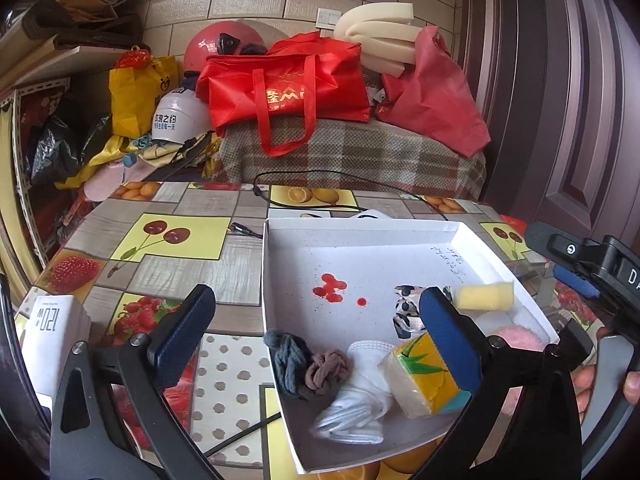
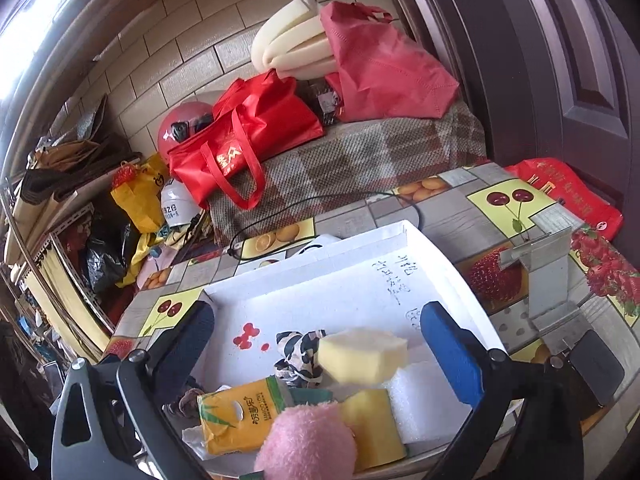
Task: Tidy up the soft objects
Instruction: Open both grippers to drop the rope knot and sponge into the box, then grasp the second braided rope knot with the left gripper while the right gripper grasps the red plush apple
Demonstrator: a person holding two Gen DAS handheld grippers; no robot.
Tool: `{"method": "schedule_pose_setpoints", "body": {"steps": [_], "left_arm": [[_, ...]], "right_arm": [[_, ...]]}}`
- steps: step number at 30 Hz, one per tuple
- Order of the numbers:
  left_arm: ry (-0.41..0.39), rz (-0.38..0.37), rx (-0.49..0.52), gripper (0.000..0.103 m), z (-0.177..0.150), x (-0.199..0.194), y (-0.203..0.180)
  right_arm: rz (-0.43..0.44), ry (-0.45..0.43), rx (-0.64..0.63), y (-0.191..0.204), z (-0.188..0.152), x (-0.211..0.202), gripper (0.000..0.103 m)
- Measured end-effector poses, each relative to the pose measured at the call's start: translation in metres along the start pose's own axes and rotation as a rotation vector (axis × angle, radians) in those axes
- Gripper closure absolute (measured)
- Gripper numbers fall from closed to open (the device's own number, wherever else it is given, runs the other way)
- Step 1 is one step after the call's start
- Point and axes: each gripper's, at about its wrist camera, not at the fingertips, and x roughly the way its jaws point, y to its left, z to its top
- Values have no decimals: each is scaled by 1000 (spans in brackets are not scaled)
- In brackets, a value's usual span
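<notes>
A white cardboard tray (image 1: 360,232) (image 2: 360,248) on the fruit-print table holds soft things: a grey sock (image 1: 290,364), a brown sock (image 1: 326,370), a white glove (image 1: 360,396), a yellow tissue pack (image 1: 424,380) (image 2: 240,412), a cow-print cloth (image 1: 406,308) (image 2: 300,354), a pale yellow sponge (image 1: 486,298) (image 2: 362,354), a pink fluffy ball (image 2: 306,444), a yellow pad (image 2: 372,424) and a white foam block (image 2: 428,400). My left gripper (image 1: 316,328) is open and empty above the tray's near left. My right gripper (image 2: 320,344) is open over the sponge, which looks blurred and free of both pads.
A white charger (image 1: 52,332) lies at the table's left edge, with a black cable (image 1: 320,176) across the far side. A metal bracket (image 2: 548,268) stands right of the tray. Red bags (image 1: 288,88), helmets and foam pile up on the plaid bench behind.
</notes>
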Motion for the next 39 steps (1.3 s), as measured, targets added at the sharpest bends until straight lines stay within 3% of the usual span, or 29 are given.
{"method": "schedule_pose_setpoints", "body": {"steps": [10, 19, 27, 32, 39], "left_arm": [[-23, -7, 16, 0, -1, -6, -4], [-27, -27, 22, 0, 0, -11, -6], [-72, -86, 59, 0, 4, -30, -21], [-64, -140, 118, 0, -2, -36, -41], [31, -152, 178, 0, -36, -27, -66]], "right_arm": [[-21, -55, 19, -7, -6, -25, 0], [-114, -244, -51, -35, -21, -79, 0], [-239, -173, -63, -82, -48, -103, 0], [-242, -73, -9, -99, -66, -94, 0], [-223, -118, 58, -111, -70, -106, 0]]}}
